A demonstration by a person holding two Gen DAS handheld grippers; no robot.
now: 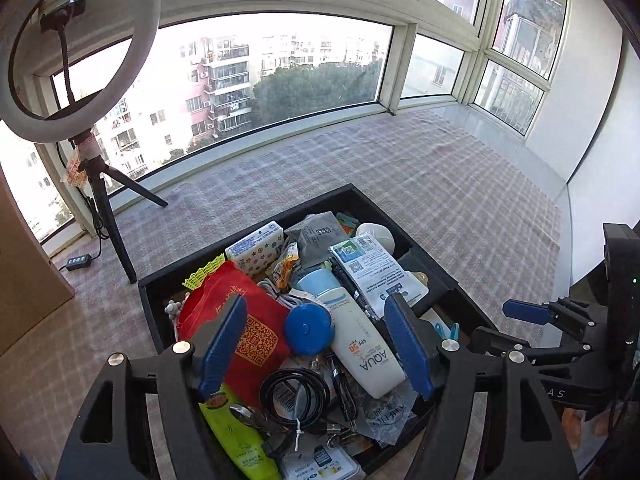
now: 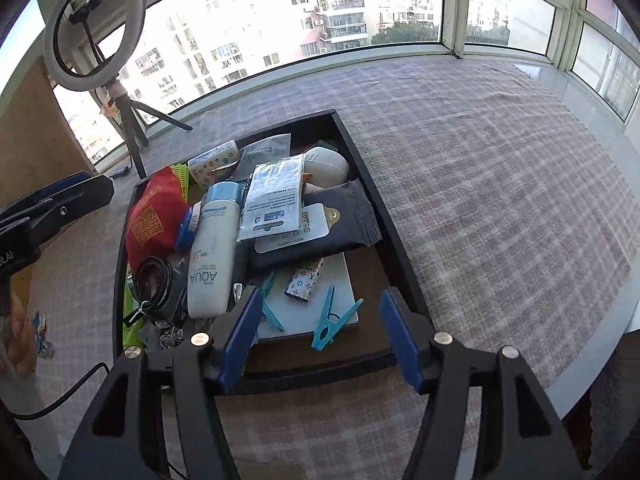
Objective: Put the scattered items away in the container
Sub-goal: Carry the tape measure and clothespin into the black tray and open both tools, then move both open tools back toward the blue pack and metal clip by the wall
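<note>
A checked cloth [image 2: 480,160] is covering the window ledge, and a black tray [image 2: 404,248] is sitting on it, crowded with small goods. A ring light on a tripod [image 1: 76,52] is standing at the far left by the glass.

Inside the tray, a red pouch [image 1: 236,320] is lying at the left side, with a white sunscreen bottle [image 2: 210,256] leaning just beside it. A black wipes pack [image 2: 320,224] is lying toward the right, partly under a clear printed packet [image 2: 272,200]. A coiled black cable [image 1: 294,400] is lying near the front left corner. A blue round tape measure [image 1: 309,330] is touching the bottle. Two teal clothes pegs [image 2: 332,324] are resting on a white flat box at the front.

The left gripper [image 1: 316,344] is hovering over the tray with its fingers spread wide, holding nothing. The right gripper [image 2: 320,340] is hanging over the tray's near edge, fingers likewise parted and empty.
</note>
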